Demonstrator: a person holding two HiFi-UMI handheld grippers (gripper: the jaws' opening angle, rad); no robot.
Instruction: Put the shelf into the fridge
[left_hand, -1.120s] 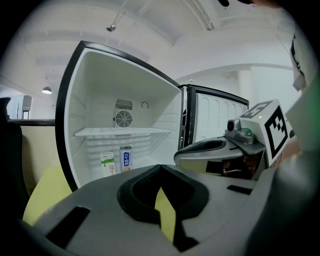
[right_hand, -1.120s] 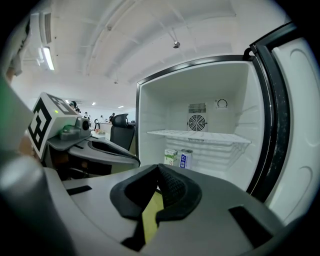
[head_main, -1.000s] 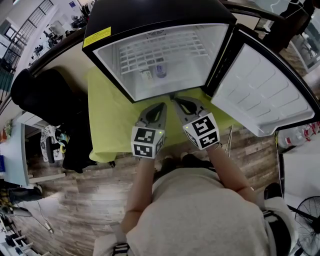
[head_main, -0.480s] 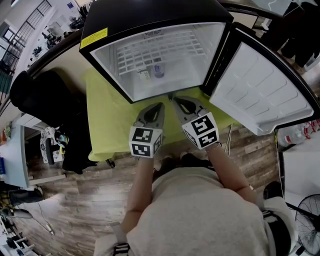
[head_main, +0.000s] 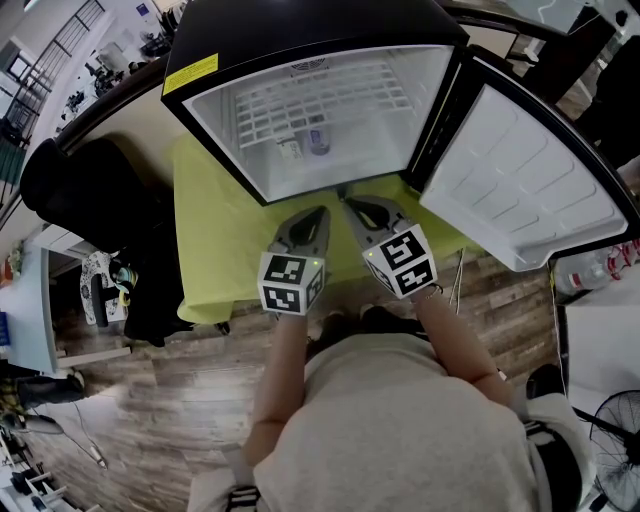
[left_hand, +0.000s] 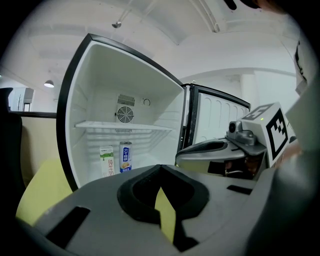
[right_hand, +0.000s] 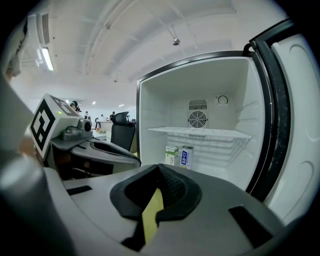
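Both jaws-together and empty, my left gripper (left_hand: 160, 170) and right gripper (right_hand: 159, 169) hang side by side before the open fridge (head_main: 300, 40). Its wire shelf (head_main: 320, 100) sits inside, seemingly level; I'd check both edges rest on their ledges.

chinese characters, barely legible, on the can (left_hand: 125, 156) and the carton (left_hand: 106, 161)

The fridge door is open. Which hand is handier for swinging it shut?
Right, probably. The right gripper sits nearer the open door, which hangs on that side; the left gripper is farther off. Both are closed and empty.
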